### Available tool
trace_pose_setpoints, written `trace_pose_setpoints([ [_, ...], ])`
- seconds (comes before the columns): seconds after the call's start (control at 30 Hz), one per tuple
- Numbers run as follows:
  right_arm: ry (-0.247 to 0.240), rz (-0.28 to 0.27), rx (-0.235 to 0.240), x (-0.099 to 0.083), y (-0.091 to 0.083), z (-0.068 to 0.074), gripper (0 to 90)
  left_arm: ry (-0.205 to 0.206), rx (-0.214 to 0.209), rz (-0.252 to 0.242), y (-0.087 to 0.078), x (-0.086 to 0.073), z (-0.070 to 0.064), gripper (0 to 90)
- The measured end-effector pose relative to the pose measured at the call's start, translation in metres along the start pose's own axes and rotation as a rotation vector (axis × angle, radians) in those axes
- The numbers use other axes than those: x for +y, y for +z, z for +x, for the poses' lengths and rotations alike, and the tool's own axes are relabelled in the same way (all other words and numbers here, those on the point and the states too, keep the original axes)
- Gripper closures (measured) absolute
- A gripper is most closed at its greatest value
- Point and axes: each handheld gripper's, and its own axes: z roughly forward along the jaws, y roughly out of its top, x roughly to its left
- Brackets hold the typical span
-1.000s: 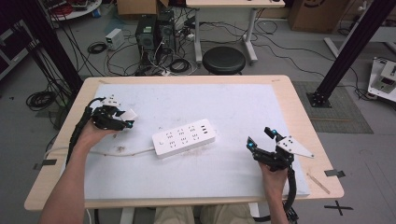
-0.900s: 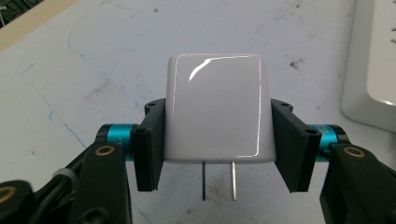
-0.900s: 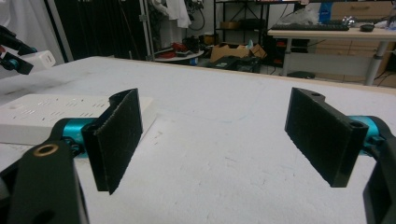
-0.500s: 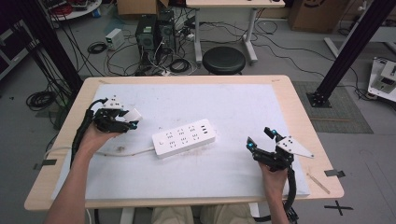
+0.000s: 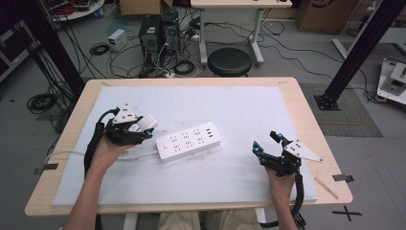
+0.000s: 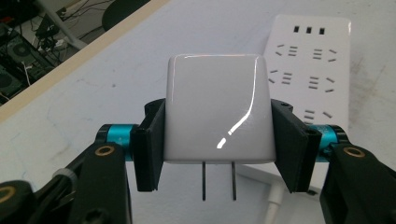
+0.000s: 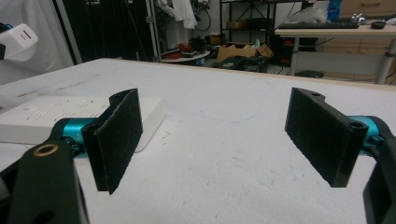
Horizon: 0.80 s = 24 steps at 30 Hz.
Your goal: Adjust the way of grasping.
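A white power strip [image 5: 189, 141] lies near the middle of the white mat, its cable running off to the left. My left gripper [image 5: 143, 125] hovers just left of the strip, shut on a white plug adapter [image 6: 217, 109] whose two metal prongs [image 6: 218, 179] point down. The strip [image 6: 310, 70] lies beyond the adapter in the left gripper view. My right gripper [image 5: 266, 142] rests at the mat's right side, open, with nothing between its black pads [image 7: 119, 135]. From the right gripper view the strip [image 7: 70, 116] sits at the left and the adapter [image 7: 18, 39] shows at the top left.
The wooden table [image 5: 306, 110] carries the white mat [image 5: 239, 110]. Behind the table stand a black stool [image 5: 230, 61], computer cases and loose cables on the floor. A black frame post [image 5: 352, 62] rises at the right.
My left gripper has carried the adapter rightward, closer to the power strip's left end. The right gripper has stayed in place.
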Motion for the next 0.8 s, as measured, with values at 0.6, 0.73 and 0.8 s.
trace_pose_setpoints([
  [0.6, 0.03, 0.078, 0.117, 0.013, 0.013, 0.006, 19.5, 0.103, 0.104, -0.117, 0.025, -0.002, -0.087, 42.4],
  [0.73, 0.022, 0.081, 0.137, 0.018, 0.015, 0.008, 19.5, 0.152, 0.132, -0.128, 0.031, 0.004, -0.1, 42.4],
  [0.8, 0.022, 0.091, 0.17, 0.025, 0.017, 0.01, 19.9, 0.173, 0.142, -0.129, 0.034, 0.006, -0.104, 42.4],
])
